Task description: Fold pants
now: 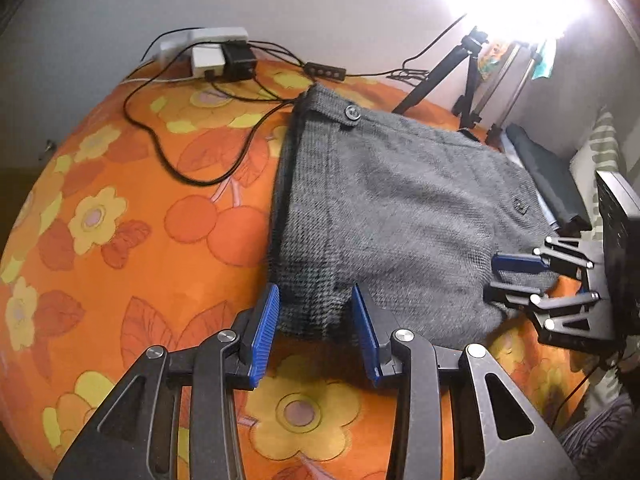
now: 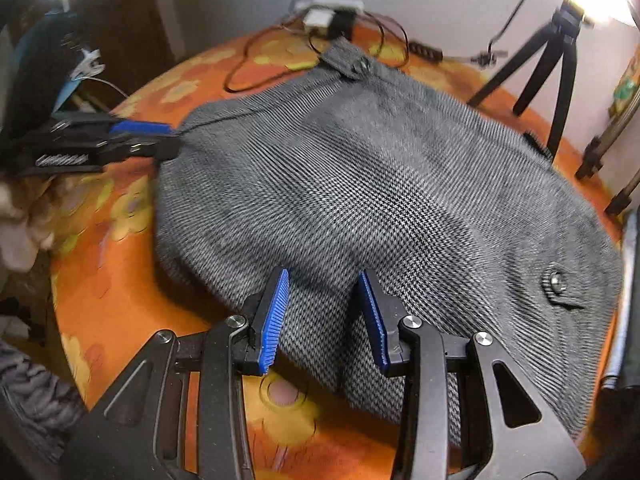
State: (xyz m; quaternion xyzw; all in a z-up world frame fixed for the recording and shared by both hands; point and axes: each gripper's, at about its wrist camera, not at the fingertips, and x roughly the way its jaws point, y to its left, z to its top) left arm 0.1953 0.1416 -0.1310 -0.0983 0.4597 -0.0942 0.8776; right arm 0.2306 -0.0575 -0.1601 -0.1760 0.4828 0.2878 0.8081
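Note:
Grey houndstooth pants point(image 1: 392, 216) lie folded on the orange flowered cloth, waistband button point(image 1: 351, 113) at the far end. My left gripper point(image 1: 316, 312) is open, its blue pads either side of the near corner of the fabric. My right gripper point(image 2: 326, 300) is open too, its pads straddling the near edge of the pants point(image 2: 360, 184). In the left wrist view the right gripper point(image 1: 508, 276) sits at the pants' right corner. In the right wrist view the left gripper point(image 2: 168, 138) sits at the pants' left corner.
The flowered cloth point(image 1: 140, 220) covers the table. A power strip with adapters point(image 1: 216, 54) and black cables point(image 1: 168, 148) lie at the far end. A tripod point(image 1: 460, 80) stands at the far right. Dark folded cloth point(image 1: 548, 176) lies right of the pants.

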